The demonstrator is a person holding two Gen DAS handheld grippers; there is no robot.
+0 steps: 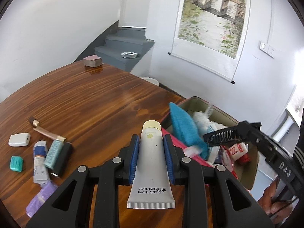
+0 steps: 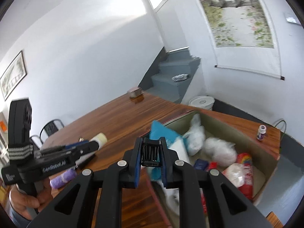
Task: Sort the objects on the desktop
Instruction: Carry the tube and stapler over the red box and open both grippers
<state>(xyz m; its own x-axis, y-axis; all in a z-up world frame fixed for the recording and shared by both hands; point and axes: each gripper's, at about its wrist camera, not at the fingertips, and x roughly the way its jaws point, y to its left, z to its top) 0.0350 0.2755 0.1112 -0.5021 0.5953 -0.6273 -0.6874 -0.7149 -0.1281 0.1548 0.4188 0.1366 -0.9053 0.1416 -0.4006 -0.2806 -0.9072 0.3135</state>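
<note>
My left gripper (image 1: pixel 151 146) clamps a white tube (image 1: pixel 151 163), its blue pads (image 1: pixel 134 157) pressed to both sides, cream cap pointing away over the wooden table (image 1: pixel 85 98). The crimped end reads "2017/10/20" and "2020/10/19" upside down. My right gripper (image 2: pixel 151 152) is squeezed tight on a black comb (image 2: pixel 150 151), held above the open box (image 2: pixel 224 125) at the table's right, which is crowded with a blue pouch (image 1: pixel 183 127), white wadding (image 2: pixel 218 150) and red packets (image 2: pixel 246 172). I read "GenRobot.AI" on the left gripper's side in the right wrist view and "DAS" on the right gripper's in the left. Left of the tube lie a purple roll (image 1: pixel 39 197), a teal case (image 1: pixel 16 163) and a white case (image 1: pixel 19 139). A scroll painting (image 1: pixel 212 17) hangs behind.
</note>
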